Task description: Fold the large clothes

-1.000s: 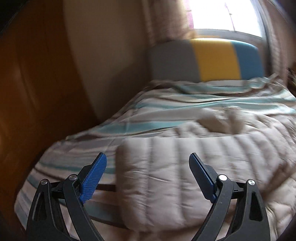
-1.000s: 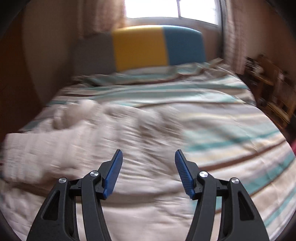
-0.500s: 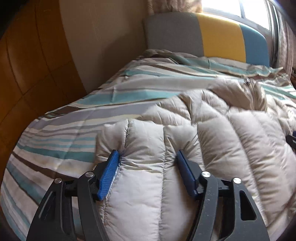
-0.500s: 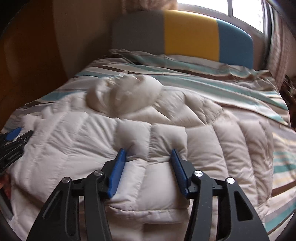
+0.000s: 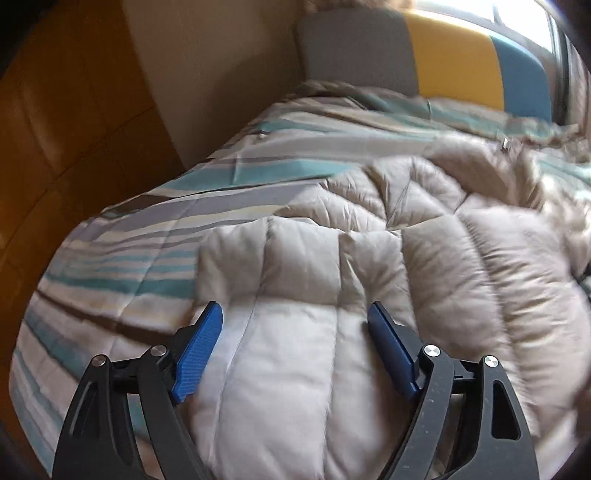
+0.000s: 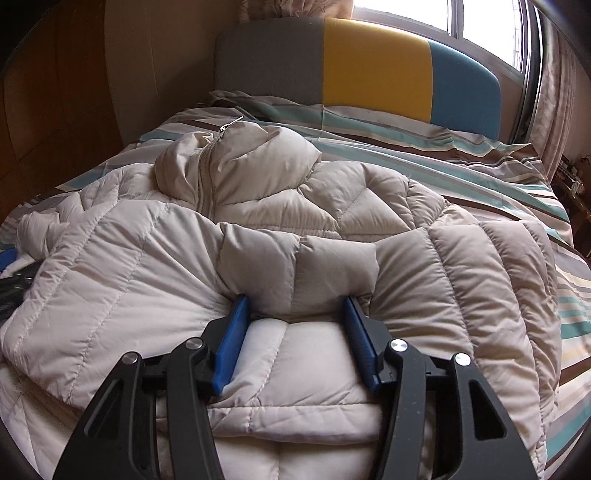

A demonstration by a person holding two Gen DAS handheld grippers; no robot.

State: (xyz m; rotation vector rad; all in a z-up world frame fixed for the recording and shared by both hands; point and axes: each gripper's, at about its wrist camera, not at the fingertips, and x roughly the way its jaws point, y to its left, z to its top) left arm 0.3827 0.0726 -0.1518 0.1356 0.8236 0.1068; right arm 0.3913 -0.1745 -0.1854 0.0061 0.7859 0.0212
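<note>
Both claws straddle the puffy beige jacket [image 6: 332, 229] on the striped bedspread [image 6: 461, 155]: left claw [image 5: 295, 332] spread, just opening; right claw [image 6: 295, 317] pinching its fold.

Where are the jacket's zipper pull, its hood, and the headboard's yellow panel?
zipper pull [image 6: 232, 123], right wrist view, metal tab.
hood [image 6: 266, 155], right wrist view, puffed top.
yellow panel [image 6: 375, 66], right wrist view, panel's middle.

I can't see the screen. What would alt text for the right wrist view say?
A puffy beige quilted jacket lies spread on a striped bed cover, and the right tongs pinch a fold of it near the hem between blue pads. Behind stands a grey, yellow and blue headboard under a bright window.
</note>
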